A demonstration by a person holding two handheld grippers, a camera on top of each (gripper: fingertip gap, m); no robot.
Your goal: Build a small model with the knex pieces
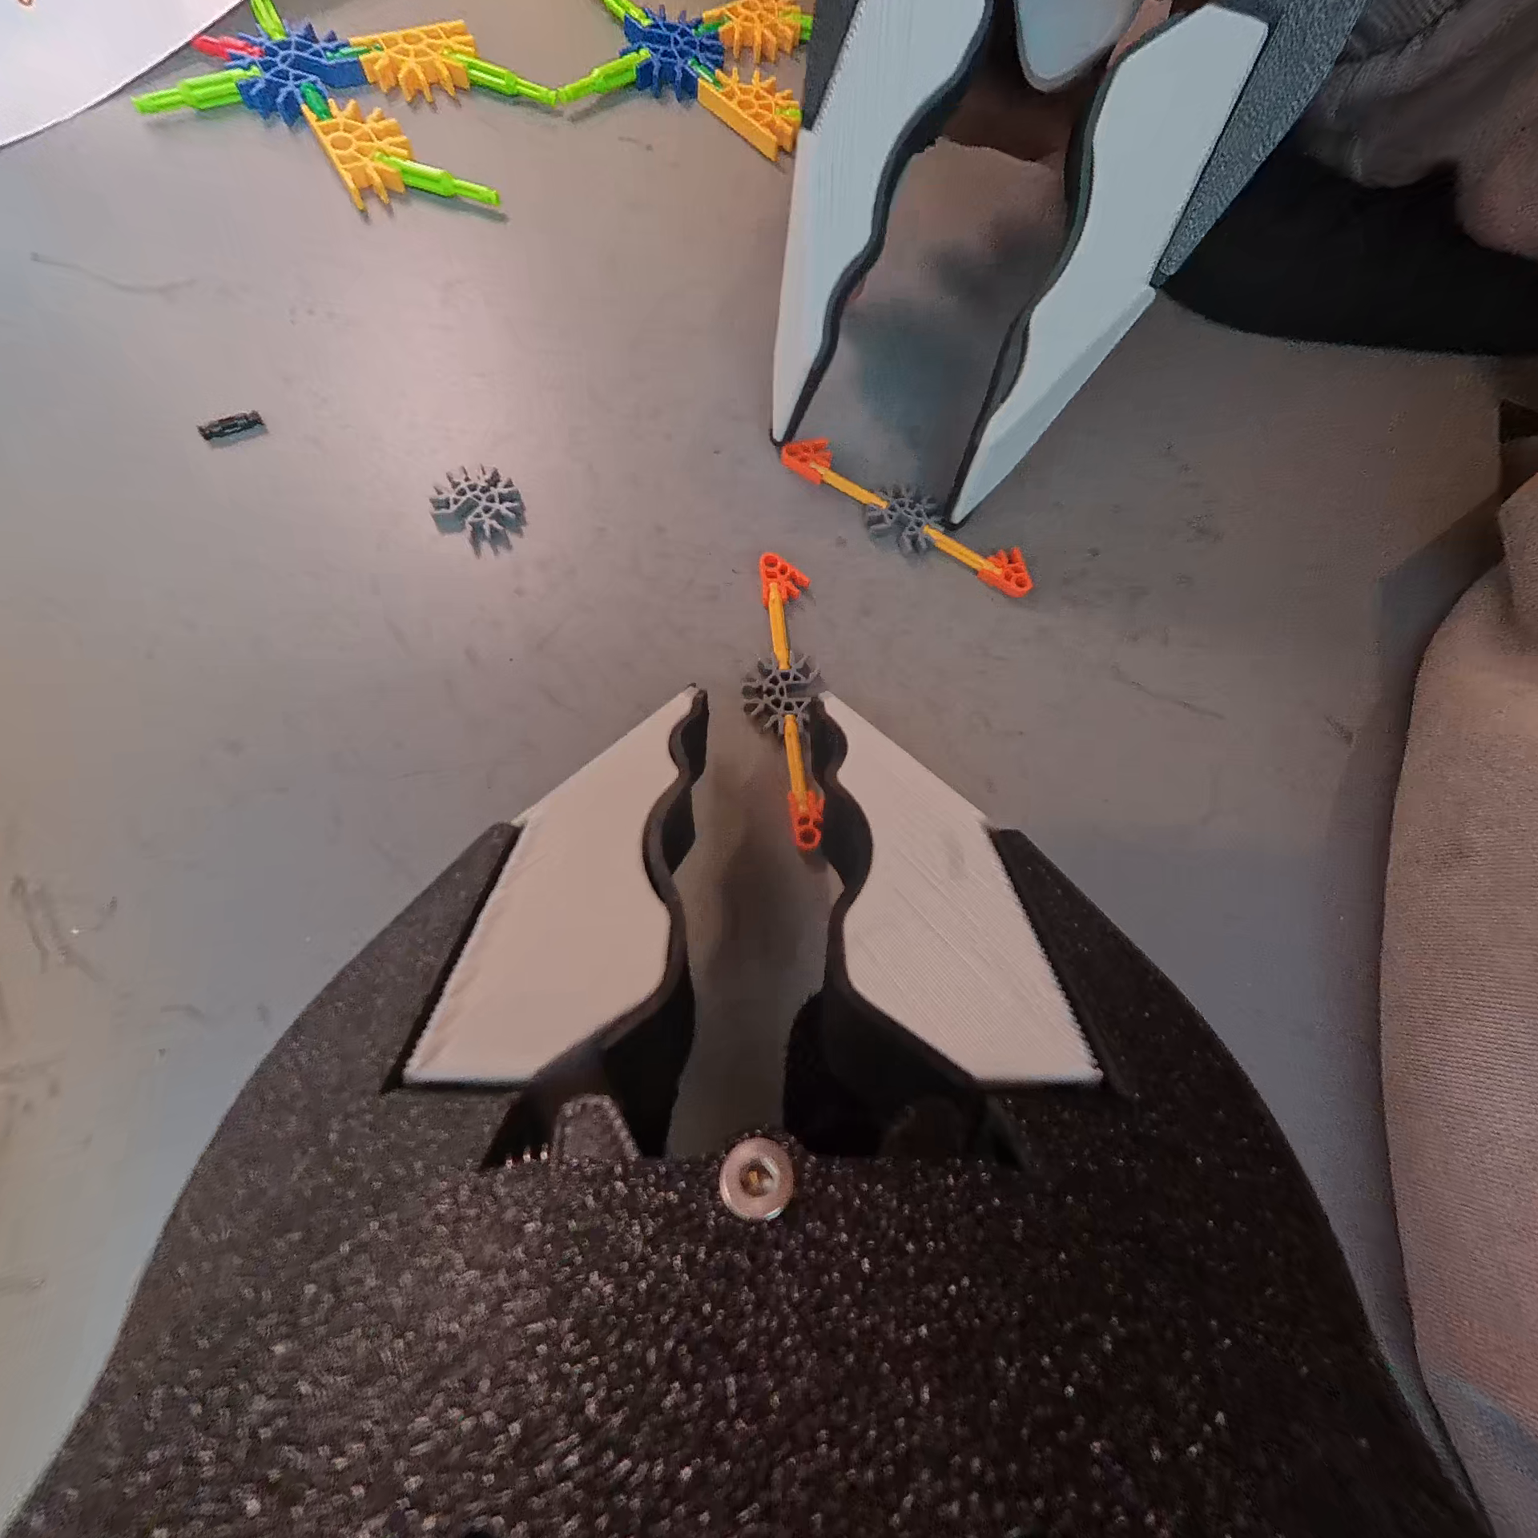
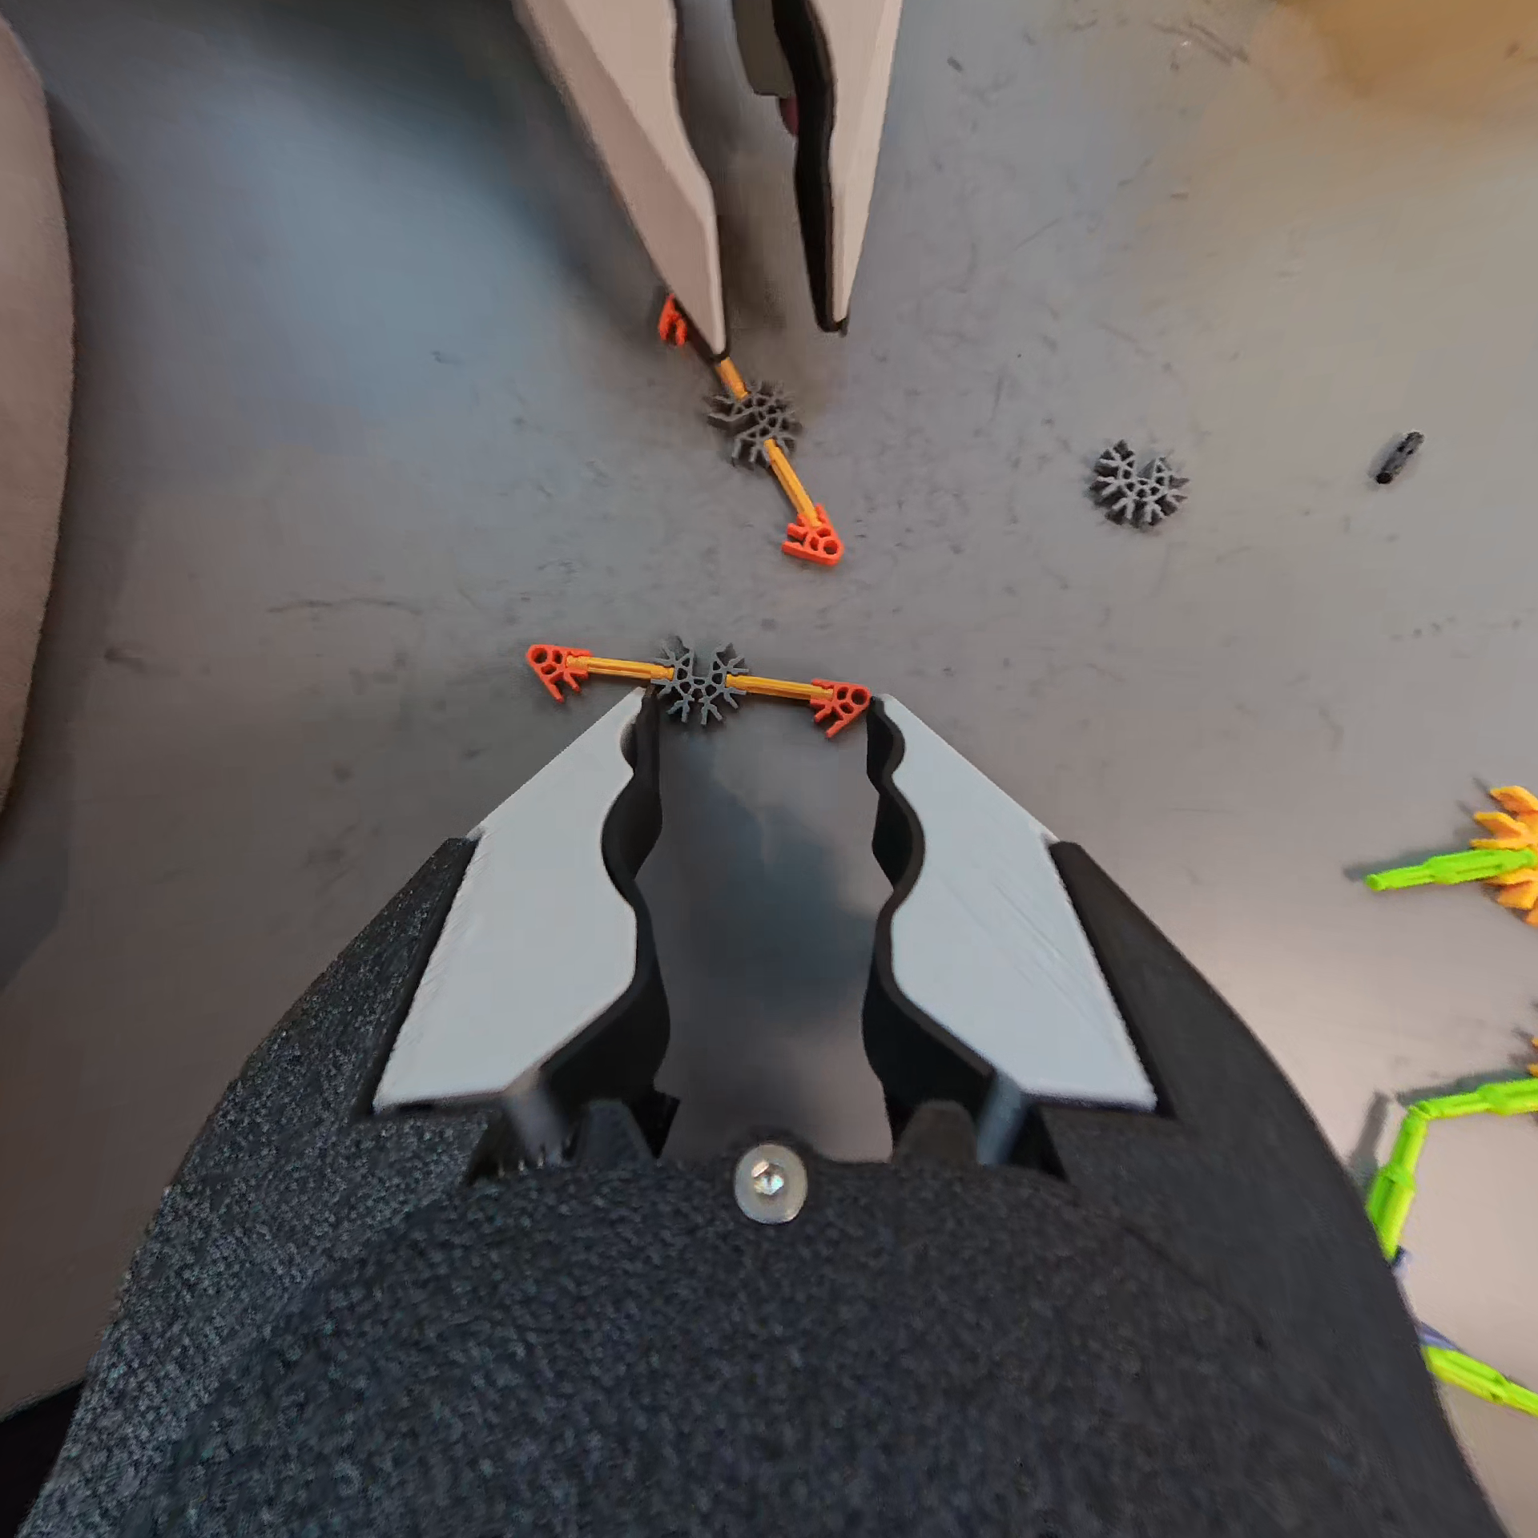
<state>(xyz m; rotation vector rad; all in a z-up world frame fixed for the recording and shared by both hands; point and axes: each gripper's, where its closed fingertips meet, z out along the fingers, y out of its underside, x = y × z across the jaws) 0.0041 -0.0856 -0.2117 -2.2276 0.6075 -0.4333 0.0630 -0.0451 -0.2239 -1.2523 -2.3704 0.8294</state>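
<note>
Rod-and-hub piece (image 2: 699, 684) — only left view shows blue-yellow assembly (image 1: 333, 91).

Right wrist view: left gripper's finger (image 2: 666, 208) covers part of the far rod piece (image 2: 753, 416), orange end half hidden. Green-and-yellow assembly (image 2: 1490, 857) cut off at right edge, blurred. Small black part (image 2: 1396, 456) too small to identify. Left wrist view: assembly (image 1: 349, 83) cut at top edge

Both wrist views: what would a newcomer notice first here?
Two small assemblies, each a grey snowflake connector on yellow rods with orange end clips, lie on the grey tabletop. The left gripper, jaws open, straddles one; the right gripper, jaws open, meets the other.
</note>
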